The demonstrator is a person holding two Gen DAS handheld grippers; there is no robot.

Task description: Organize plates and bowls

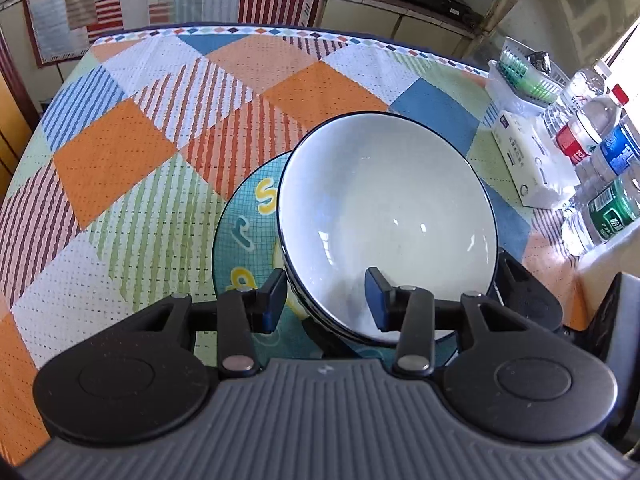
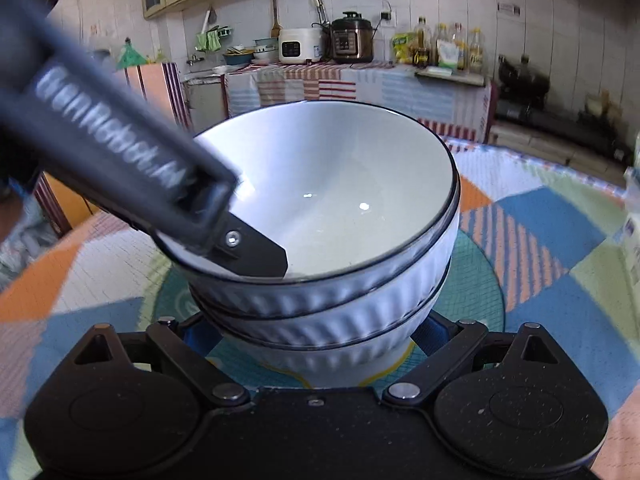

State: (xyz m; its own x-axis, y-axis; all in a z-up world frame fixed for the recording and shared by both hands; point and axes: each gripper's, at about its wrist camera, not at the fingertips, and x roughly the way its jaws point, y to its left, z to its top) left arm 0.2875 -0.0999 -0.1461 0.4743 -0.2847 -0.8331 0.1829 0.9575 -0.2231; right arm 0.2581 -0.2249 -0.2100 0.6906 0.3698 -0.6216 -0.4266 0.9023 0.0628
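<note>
A stack of three white ribbed bowls (image 1: 384,208) with dark rims stands over a teal plate (image 1: 244,232) with yellow letters, on the patchwork tablecloth. My left gripper (image 1: 327,280) straddles the stack's near rim, one pad outside and one inside the top bowl, shut on the wall. In the right wrist view that inner finger (image 2: 256,256) lies against the top bowl's inner wall. My right gripper (image 2: 314,332) clasps the lowest bowl (image 2: 320,356) from both sides, its blue pads against it and its tips hidden. Whether the stack's foot rests on the plate (image 2: 476,280) I cannot tell.
Several water bottles (image 1: 600,152), a white tissue pack (image 1: 524,156) and a green basket (image 1: 524,76) line the table's right edge. The table's far edge (image 1: 240,32) faces a cloth-covered counter. Cookers (image 2: 328,40) and oil bottles (image 2: 440,46) stand on it.
</note>
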